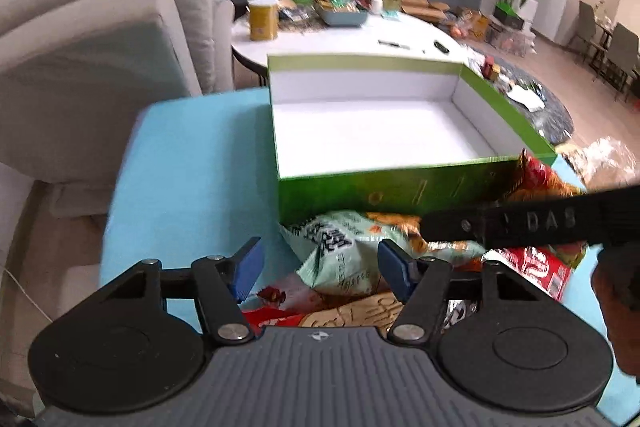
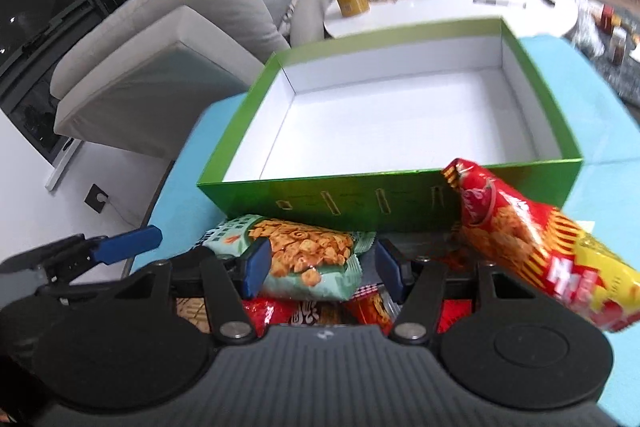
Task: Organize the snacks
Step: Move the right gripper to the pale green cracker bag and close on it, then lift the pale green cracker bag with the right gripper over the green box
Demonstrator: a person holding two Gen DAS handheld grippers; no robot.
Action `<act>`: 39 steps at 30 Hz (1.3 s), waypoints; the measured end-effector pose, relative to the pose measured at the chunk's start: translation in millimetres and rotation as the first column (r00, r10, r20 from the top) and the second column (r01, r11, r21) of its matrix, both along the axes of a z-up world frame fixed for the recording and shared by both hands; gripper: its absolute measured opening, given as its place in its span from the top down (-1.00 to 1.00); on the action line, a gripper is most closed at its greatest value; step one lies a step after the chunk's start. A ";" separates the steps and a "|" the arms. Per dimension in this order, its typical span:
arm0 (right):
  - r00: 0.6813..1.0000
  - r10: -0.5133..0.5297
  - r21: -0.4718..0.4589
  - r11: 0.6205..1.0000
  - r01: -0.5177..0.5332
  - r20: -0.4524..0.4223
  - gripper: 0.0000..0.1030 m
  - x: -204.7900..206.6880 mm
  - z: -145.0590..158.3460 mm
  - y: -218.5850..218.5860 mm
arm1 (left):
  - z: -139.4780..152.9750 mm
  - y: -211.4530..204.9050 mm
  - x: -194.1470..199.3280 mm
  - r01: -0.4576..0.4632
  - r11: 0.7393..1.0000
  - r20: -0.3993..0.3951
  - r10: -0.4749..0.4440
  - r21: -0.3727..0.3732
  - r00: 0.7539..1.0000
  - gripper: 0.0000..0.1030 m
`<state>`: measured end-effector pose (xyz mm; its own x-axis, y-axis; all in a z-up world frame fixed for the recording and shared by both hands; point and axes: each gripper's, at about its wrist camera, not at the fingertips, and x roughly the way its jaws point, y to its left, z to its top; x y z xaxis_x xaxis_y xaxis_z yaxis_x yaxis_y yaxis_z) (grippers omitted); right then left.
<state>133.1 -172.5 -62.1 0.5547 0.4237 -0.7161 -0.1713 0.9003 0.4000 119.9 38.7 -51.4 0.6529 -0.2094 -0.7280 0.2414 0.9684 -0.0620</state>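
An open green box [image 1: 380,191] with a white, empty inside stands on the light blue surface [image 1: 180,179]. In front of it lies a pile of snack packs. My left gripper [image 1: 320,269] hangs open over a mint-green pack [image 1: 332,247], its blue pads [image 1: 248,269] clear of it. In the right wrist view the green box [image 2: 360,195] is straight ahead. There my right gripper [image 2: 322,273] is open astride the mint-green pack [image 2: 308,255] of orange crackers. A red and yellow bag [image 2: 540,251] leans on the box's near right corner. The left gripper's fingertip [image 2: 128,247] shows at the left.
A grey sofa [image 1: 100,47] stands to the left. Behind the box a white round table [image 1: 340,35] carries a yellow canister [image 1: 262,19], a blue basket and pens. Potted plants line the back wall. More red packs [image 1: 536,267] lie under both grippers. The right gripper's black finger [image 1: 520,223] crosses the right side.
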 end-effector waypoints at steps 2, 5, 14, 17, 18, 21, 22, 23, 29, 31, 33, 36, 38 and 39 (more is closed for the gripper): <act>0.999 0.009 0.019 1.000 -0.009 -0.047 -0.32 8.8 -5.7 -0.6 | -5.3 0.3 2.7 0.012 1.000 -0.015 -0.012 0.001 1.000 -0.15; 0.996 0.020 0.051 0.999 -0.015 -0.084 -0.48 15.1 -11.1 -0.6 | -11.1 -1.4 6.5 0.033 0.999 -0.031 -0.033 0.003 0.999 -0.15; 0.980 0.077 0.093 0.994 -0.061 -0.182 -0.54 29.7 -24.3 8.5 | -21.2 -8.9 16.9 0.101 0.995 -0.062 -0.102 -0.017 0.993 -0.09; 0.985 0.064 0.082 0.995 -0.051 -0.162 -0.35 26.9 -22.7 11.8 | -16.9 -12.0 12.4 0.112 0.994 -0.047 -0.112 -0.007 0.993 -0.03; 0.986 0.065 0.079 0.995 -0.053 -0.151 -0.32 24.4 -20.0 11.9 | -14.3 -12.2 9.3 0.114 0.993 -0.040 -0.114 0.000 0.993 -0.03; 0.992 0.075 0.056 0.996 -0.069 -0.098 -0.25 11.9 -7.7 11.0 | -3.1 -11.4 -2.5 0.120 0.993 -0.005 -0.120 -0.005 0.993 -0.01; 0.994 0.076 0.050 0.996 -0.072 -0.079 -0.25 7.5 -2.5 10.5 | 0.9 -11.2 -6.8 0.121 0.993 0.008 -0.121 -0.008 0.993 -0.01; 0.995 0.075 0.048 0.996 -0.072 -0.063 -0.25 4.2 1.0 9.7 | 6.5 -11.0 -12.0 0.123 0.992 0.025 -0.123 -0.009 0.992 -0.01; 0.996 0.066 0.040 0.997 -0.068 0.063 -0.25 -14.5 37.3 7.9 | 41.8 -17.3 -27.3 0.133 0.991 0.137 -0.133 0.012 0.982 -0.01; 0.993 0.059 0.038 0.997 -0.063 0.099 -0.25 -13.5 48.3 7.1 | 51.8 -20.5 -25.5 0.136 0.991 0.166 -0.137 0.021 0.976 -0.01; 0.989 0.054 0.031 0.998 -0.059 0.134 -0.25 -8.0 56.1 7.6 | 60.6 -24.0 -22.3 0.140 0.990 0.194 -0.143 0.031 0.970 -0.01; 0.981 0.049 0.014 0.999 -0.053 0.187 -0.25 3.2 66.2 13.0 | 68.5 -27.4 -6.3 0.143 0.989 0.218 -0.148 0.038 0.965 -0.01; 0.978 0.042 0.007 0.999 -0.045 0.206 -0.25 12.4 67.9 12.1 | 68.7 -28.5 8.3 0.142 0.989 0.214 -0.145 0.031 0.966 -0.01; 0.977 0.040 0.005 0.999 -0.042 0.208 -0.25 17.5 67.6 11.5 | 67.8 -28.7 14.8 0.142 0.989 0.208 -0.145 0.028 0.967 -0.01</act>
